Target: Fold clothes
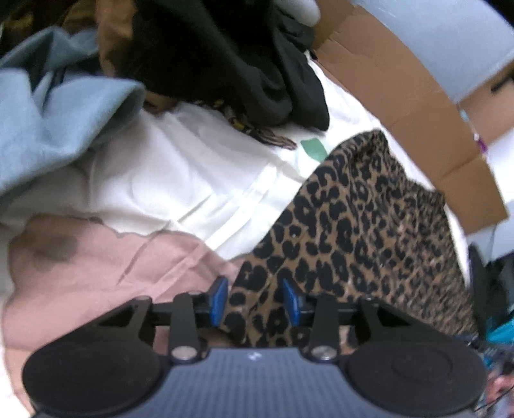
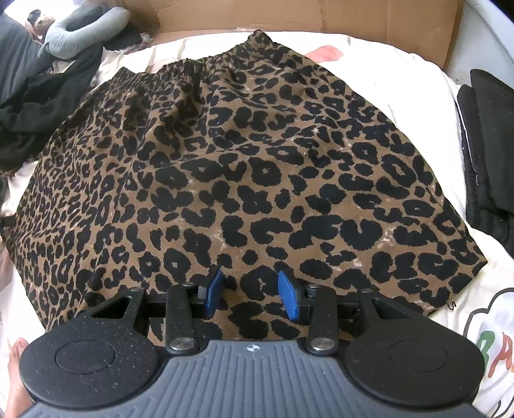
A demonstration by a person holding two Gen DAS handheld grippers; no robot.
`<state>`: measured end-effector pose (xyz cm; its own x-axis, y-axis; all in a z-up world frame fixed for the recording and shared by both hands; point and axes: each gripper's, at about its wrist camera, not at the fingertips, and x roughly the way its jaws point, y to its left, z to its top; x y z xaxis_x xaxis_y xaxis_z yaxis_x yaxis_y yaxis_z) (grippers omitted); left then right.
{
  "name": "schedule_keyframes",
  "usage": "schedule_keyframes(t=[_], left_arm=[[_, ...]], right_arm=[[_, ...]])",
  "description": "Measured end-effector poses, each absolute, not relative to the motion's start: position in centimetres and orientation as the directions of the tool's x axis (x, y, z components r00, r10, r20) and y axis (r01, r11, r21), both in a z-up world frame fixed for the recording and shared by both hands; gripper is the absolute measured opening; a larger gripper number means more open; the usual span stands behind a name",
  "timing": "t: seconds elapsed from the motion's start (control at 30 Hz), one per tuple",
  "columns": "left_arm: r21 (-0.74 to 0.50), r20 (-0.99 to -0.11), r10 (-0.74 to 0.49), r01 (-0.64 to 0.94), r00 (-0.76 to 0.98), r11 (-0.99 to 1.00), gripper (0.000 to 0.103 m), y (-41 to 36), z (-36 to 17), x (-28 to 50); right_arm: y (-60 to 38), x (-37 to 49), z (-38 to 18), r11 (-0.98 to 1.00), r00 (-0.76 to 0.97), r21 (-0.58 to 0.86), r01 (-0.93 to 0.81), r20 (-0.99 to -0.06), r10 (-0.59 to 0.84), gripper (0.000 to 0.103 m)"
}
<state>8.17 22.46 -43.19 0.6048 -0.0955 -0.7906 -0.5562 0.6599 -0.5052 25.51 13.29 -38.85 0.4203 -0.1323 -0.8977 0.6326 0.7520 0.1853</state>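
Right wrist view: one leopard-print skirt (image 2: 244, 167), one cardboard box (image 2: 289, 16).

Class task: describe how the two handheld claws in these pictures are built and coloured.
Both the left claw and the right claw look alike: two blue pads on black link arms with silver pivot bolts, flanked by round black discs, behind them a ribbed grey body bearing a small white mark.

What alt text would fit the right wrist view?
A leopard-print skirt lies spread flat on a white sheet, waistband far from the camera. The right gripper hovers over its near hem, jaws open. Cardboard stands behind.
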Motion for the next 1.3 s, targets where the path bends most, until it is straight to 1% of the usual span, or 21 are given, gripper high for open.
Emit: schedule_keyframes(t=[0.03,0.13,0.17,0.27,0.37,0.43,0.47,0.53,0.8,0.97,1.17,1.3], left_arm=[[-0.52,-0.785,-0.109,-0.555,0.609,0.649,0.038,22.6,-43.3,8.0],[-0.543,-0.782,-0.134,-0.561,0.608,0.625,0.022,22.6,-43.5,7.3],[-0.552,-0.781,-0.138,-0.567,0.61,0.611,0.019,22.7,-43.6,7.0],[-0.568,-0.775,-0.134,-0.59,0.617,0.574,0.015,22.9,-43.5,6.2],[-0.561,-0.778,-0.13,-0.587,0.614,0.583,0.011,22.6,-42.8,6.0],[-0.562,-0.776,-0.125,-0.586,0.619,0.585,0.011,22.5,-42.2,6.0],[-0.563,-0.774,-0.123,-0.585,0.621,0.584,0.008,22.5,-41.9,5.9],[-0.543,-0.779,-0.097,-0.59,0.619,0.598,0.005,22.1,-41.0,6.1],[-0.484,-0.787,-0.053,-0.562,0.615,0.671,0.004,18.9,-36.8,8.3],[-0.392,-0.841,-0.014,-0.593,0.54,0.704,0.004,16.8,-35.3,11.0],[-0.395,-0.84,-0.052,-0.544,0.54,0.74,0.004,14.7,-33.9,14.5],[-0.354,-0.865,-0.058,-0.525,0.498,0.774,0.004,13.5,-34.0,17.0]], right_arm=[[13.3,25.5,-38.9,0.751,0.421,0.187,0.633,-0.897,-0.132,0.046],[13.2,25.5,-38.9,0.745,0.425,0.194,0.638,-0.896,-0.131,0.045],[13.2,25.5,-39.0,0.745,0.426,0.195,0.638,-0.895,-0.131,0.046],[13.2,25.4,-39.1,0.745,0.428,0.195,0.638,-0.894,-0.131,0.046],[13.2,25.4,-39.1,0.745,0.435,0.204,0.635,-0.892,-0.126,0.046],[13.4,25.5,-39.0,0.744,0.443,0.212,0.633,-0.888,-0.124,0.046],[13.4,25.6,-38.8,0.743,0.448,0.217,0.633,-0.885,-0.123,0.045],[13.6,25.7,-38.6,0.742,0.459,0.226,0.631,-0.88,-0.122,0.046],[14.4,26.3,-37.1,0.758,0.508,0.247,0.604,-0.852,-0.128,0.046],[14.4,26.1,-36.3,0.75,0.536,0.281,0.599,-0.836,-0.115,0.046],[14.6,26.1,-36.2,0.753,0.543,0.303,0.584,-0.836,-0.084,0.045],[14.7,26.3,-35.8,0.757,0.561,0.318,0.571,-0.825,-0.077,0.046]])
